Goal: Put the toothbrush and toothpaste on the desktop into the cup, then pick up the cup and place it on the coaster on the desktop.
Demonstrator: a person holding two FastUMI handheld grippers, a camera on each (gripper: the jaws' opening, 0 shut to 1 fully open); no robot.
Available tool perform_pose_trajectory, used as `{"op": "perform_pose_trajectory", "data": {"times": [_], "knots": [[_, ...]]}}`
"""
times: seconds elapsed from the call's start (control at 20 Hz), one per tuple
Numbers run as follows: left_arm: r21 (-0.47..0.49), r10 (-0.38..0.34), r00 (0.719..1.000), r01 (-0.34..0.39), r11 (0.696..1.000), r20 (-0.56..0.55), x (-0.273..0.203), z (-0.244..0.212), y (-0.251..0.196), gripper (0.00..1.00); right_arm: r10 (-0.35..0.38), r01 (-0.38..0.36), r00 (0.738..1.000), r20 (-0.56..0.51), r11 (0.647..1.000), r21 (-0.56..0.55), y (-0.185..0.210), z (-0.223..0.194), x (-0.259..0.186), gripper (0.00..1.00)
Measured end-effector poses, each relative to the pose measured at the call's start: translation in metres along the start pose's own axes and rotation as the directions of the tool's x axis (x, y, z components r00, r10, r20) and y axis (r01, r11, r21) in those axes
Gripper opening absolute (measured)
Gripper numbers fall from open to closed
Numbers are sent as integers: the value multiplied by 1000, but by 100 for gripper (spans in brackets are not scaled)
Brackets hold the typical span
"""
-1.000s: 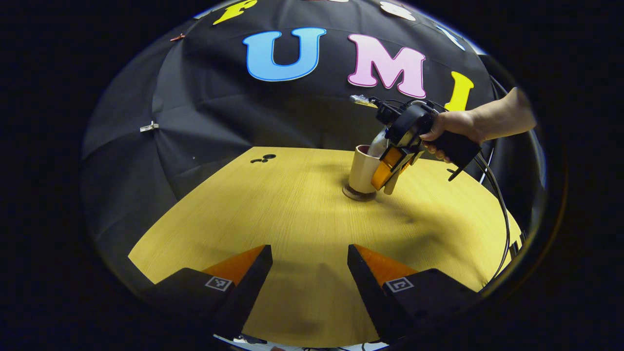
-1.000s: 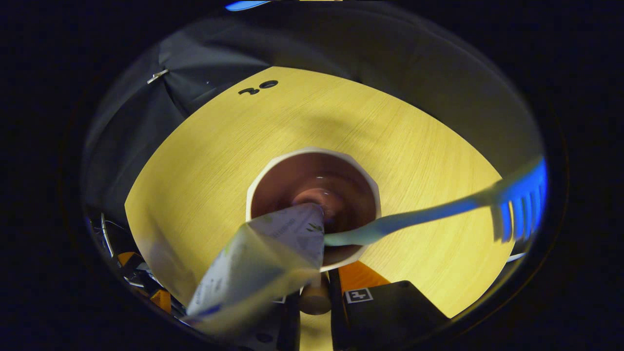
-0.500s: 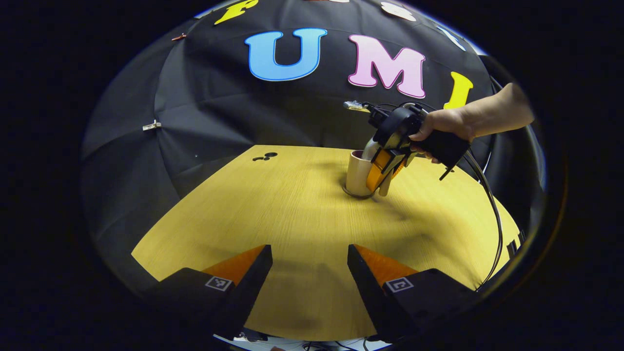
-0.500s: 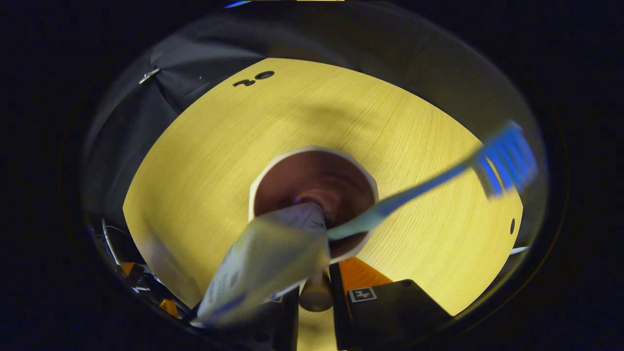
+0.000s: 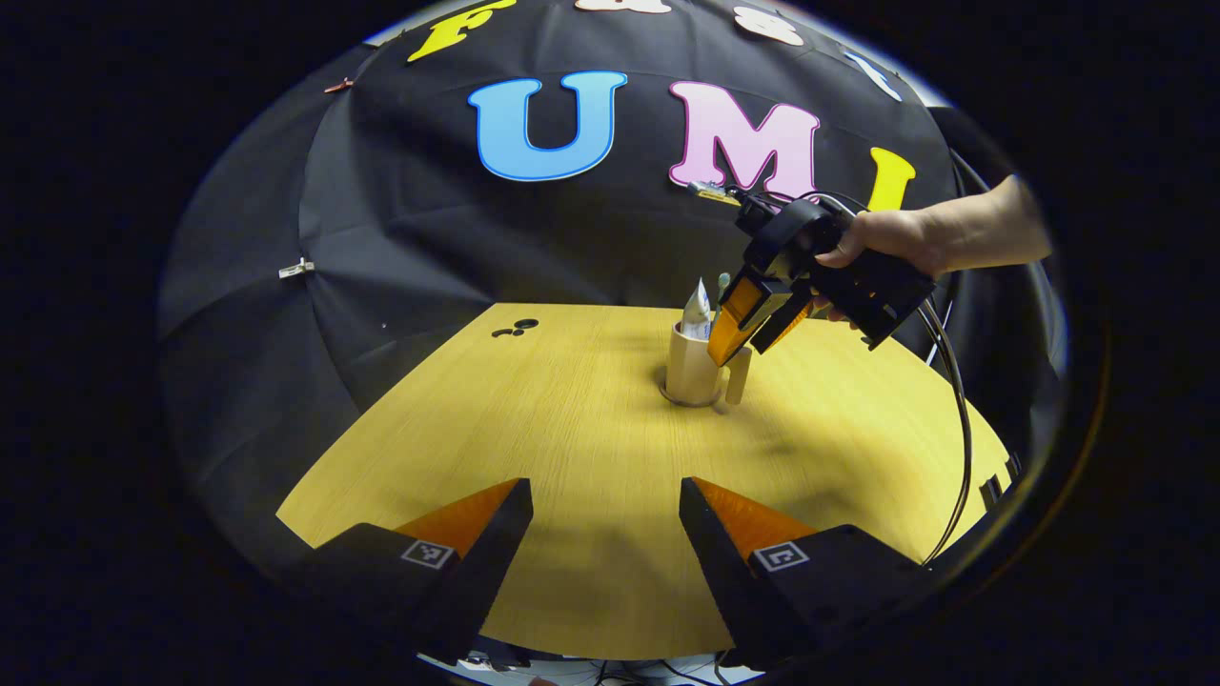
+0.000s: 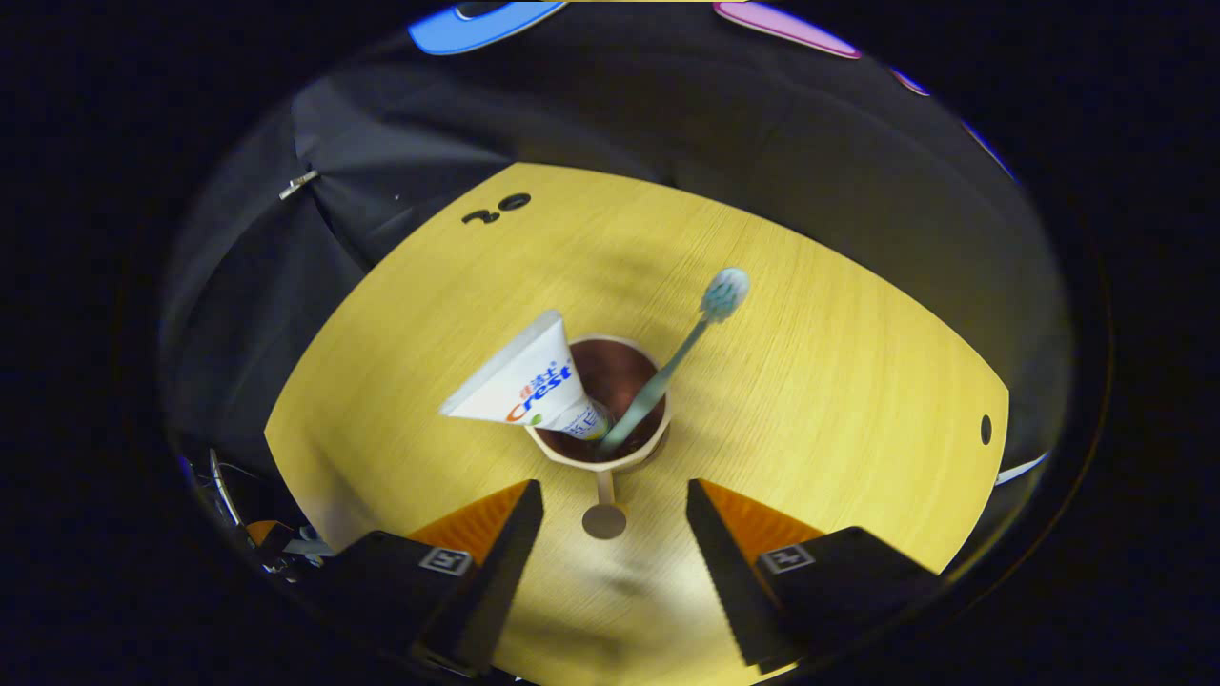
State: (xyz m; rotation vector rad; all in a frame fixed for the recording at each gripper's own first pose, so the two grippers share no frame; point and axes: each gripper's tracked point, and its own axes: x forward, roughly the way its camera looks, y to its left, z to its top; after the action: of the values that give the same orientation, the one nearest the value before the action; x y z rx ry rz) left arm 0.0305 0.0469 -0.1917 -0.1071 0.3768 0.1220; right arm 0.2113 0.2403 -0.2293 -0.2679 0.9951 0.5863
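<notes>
The right gripper (image 6: 610, 519) has its fingers spread wide w/ nothing between them, at the bottom of the right gripper view, just above the cup's handle; in the left gripper view it (image 5: 739, 333) hangs right of center, held by a hand (image 5: 882, 243), tips beside the cup (image 5: 693, 367). The cup (image 6: 600, 400) sits mid-frame on the coaster (image 5: 688, 398) on the yellow desk (image 6: 810, 381), w/ the toothpaste (image 6: 519, 386) leaning to the left & the toothbrush (image 6: 681, 348) leaning to the upper right, both inside it. The left gripper (image 5: 605, 534) is spread open too, holding nothing, low in its own view over bare desk, well apart from the cup.
</notes>
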Motion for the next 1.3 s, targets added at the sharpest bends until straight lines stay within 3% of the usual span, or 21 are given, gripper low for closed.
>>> {"op": "perform_pose_trajectory", "data": {"times": [0.05,0.3,0.5,0.65,0.8,0.9,1.3], "knots": [[0,-2,1000,2,1000,7,-3,6,-2,98,4,-4,1000,29,1000,10,0,3,-17,100],[31,-8,998,6,1000,63,-19,52,-17,98,-20,9,982,189,998,59,-8,9,-98,99],[23,-12,992,9,1000,124,-34,90,-32,98,-70,34,936,345,993,111,-11,11,-168,98],[30,8,984,-14,999,176,-52,112,-43,98,-114,55,881,460,989,141,-10,0,-222,99],[-3,8,970,-8,1000,243,-76,131,-56,98,-159,62,801,577,981,184,-4,-19,-276,98],[-23,-5,959,12,1000,284,-95,136,-65,98,-214,104,742,635,973,206,5,-45,-297,98],[8,-85,932,88,996,352,-158,127,-80,98,-412,149,579,704,902,405,18,-148,-357,98]]}}
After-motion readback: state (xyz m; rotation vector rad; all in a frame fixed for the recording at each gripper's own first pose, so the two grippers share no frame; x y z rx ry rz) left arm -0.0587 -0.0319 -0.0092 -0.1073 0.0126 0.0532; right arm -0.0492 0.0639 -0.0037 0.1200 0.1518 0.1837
